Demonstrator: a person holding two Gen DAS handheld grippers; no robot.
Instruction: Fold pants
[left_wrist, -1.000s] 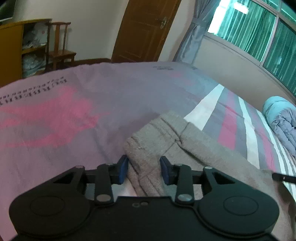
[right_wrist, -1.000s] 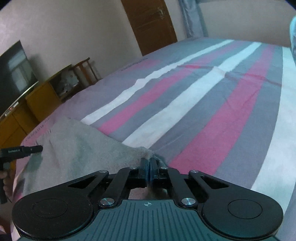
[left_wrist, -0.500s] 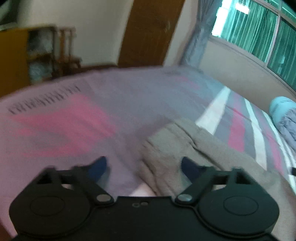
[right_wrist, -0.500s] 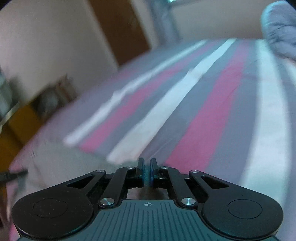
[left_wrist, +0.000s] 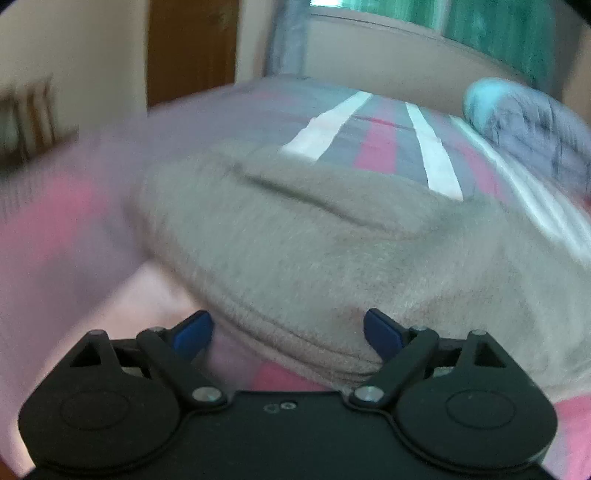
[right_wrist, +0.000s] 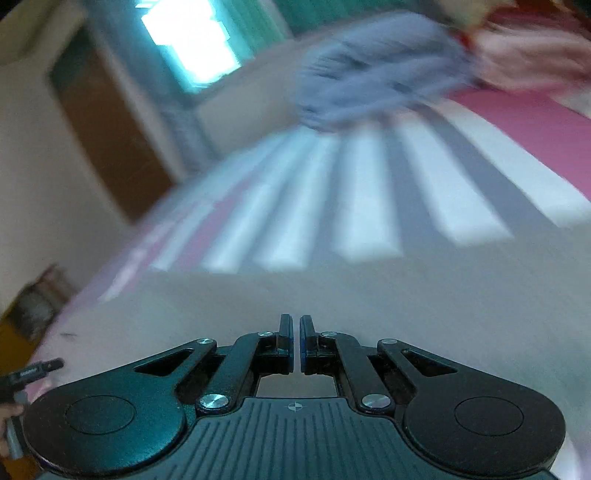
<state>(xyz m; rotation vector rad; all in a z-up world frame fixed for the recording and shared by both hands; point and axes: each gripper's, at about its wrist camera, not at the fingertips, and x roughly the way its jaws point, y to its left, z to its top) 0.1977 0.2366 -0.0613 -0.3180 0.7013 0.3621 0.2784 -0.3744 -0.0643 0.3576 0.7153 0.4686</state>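
- The left gripper (left_wrist: 288, 334) has its two blue pads (left_wrist: 194, 332) far apart and its jaws are opening, with the near edge of the soft grey-brown fleece pants (left_wrist: 332, 258) lying between them but not pinched
- The pants lie in a thick folded heap on the bed, right in front of this claw, with a long crease across the top layer
- The bed wears a striped sheet (left_wrist: 376, 147) in pink, grey and white, and it shows beyond the pants
- A lumpy blue-grey blanket (left_wrist: 524, 122) sits far back on the right of the bed
- A brown wooden door (left_wrist: 192, 51) stands behind the bed
- The right gripper (right_wrist: 295, 332) has its jaws pressed together with just a thin slit, and nothing shows between them
- This view is very blurry; the pale grey-brown cloth (right_wrist: 332, 295) spreads out just past the tips
- The striped sheet (right_wrist: 369, 203) runs on behind it, with the blue-grey blanket (right_wrist: 376, 74) at the far end
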